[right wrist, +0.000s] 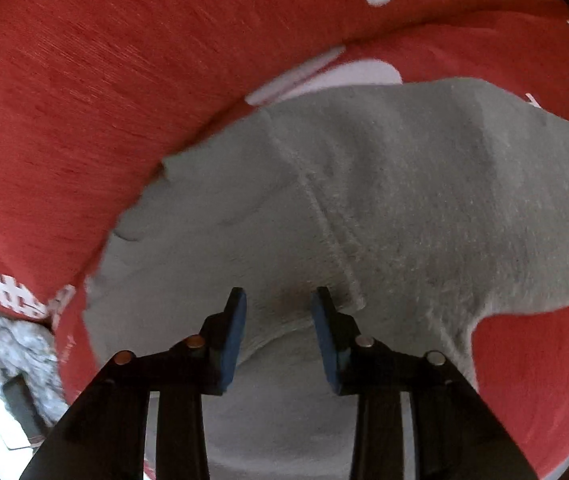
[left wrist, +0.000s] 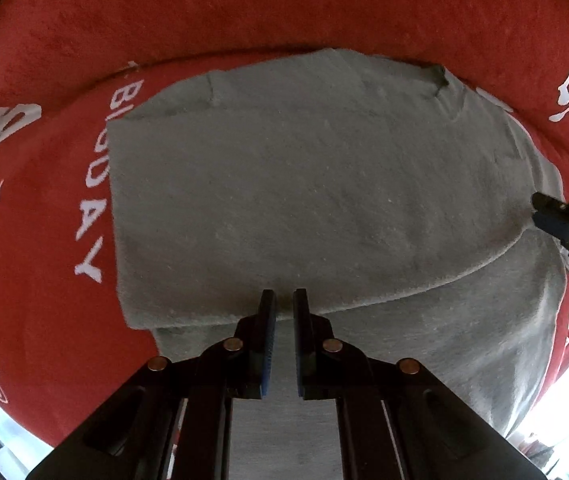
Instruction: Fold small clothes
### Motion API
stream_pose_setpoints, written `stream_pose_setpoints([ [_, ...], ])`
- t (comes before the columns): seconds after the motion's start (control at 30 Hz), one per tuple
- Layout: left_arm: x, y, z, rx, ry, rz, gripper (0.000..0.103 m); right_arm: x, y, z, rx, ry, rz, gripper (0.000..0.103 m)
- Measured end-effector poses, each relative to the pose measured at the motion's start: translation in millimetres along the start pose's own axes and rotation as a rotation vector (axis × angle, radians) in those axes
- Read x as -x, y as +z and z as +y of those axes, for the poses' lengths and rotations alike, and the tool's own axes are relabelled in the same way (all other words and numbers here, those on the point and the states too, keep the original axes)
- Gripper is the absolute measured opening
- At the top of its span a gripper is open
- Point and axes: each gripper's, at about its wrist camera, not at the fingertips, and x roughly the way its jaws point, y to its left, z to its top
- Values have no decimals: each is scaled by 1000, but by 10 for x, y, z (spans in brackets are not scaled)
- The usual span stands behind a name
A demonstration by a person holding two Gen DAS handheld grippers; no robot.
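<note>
A grey garment (left wrist: 316,184) is laid folded on a red printed cloth (left wrist: 284,4). Its near edge is pinched by the left gripper (left wrist: 284,306); the right gripper (right wrist: 278,300) is held partly spread over a fold.

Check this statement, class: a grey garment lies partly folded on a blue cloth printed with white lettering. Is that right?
Not quite. The cloth under the grey garment is red, not blue, as the left wrist view shows. The white lettering and the partly folded garment are as stated.

Matt, fuzzy grey knit garment (left wrist: 324,184) on napped red cloth (left wrist: 284,8) with white print.
</note>
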Motion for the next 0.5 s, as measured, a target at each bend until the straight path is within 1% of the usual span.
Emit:
stream_pose_setpoints([
  [0.03,-6,-10,-17,0,0,3,8,-2,-4,-28,0,2,2,27],
  [0.1,-5,-27,-62,0,-4,9,8,45,-31,-77,3,3,10,27],
  [0.13,3,-36,-82,-3,-6,11,8,78,-54,-108,-1,6,24,32],
  [0.2,31,-44,-113,-9,-9,11,8,146,-104,-178,-15,-21,43,35],
  [0.27,70,-46,-148,-12,-17,9,8,234,-169,-263,-38,10,51,39],
  [0.33,95,-37,-190,-17,-19,9,8,332,-252,-325,-59,31,52,57],
  [0.37,101,-28,-223,-18,-20,9,8,367,-293,-334,-65,38,53,59],
  [0.47,151,-25,-281,-24,-24,13,8,444,-409,-332,-75,64,70,60],
  [0.5,145,-9,-343,-26,-23,15,8,456,-443,-328,-79,70,77,63],
])
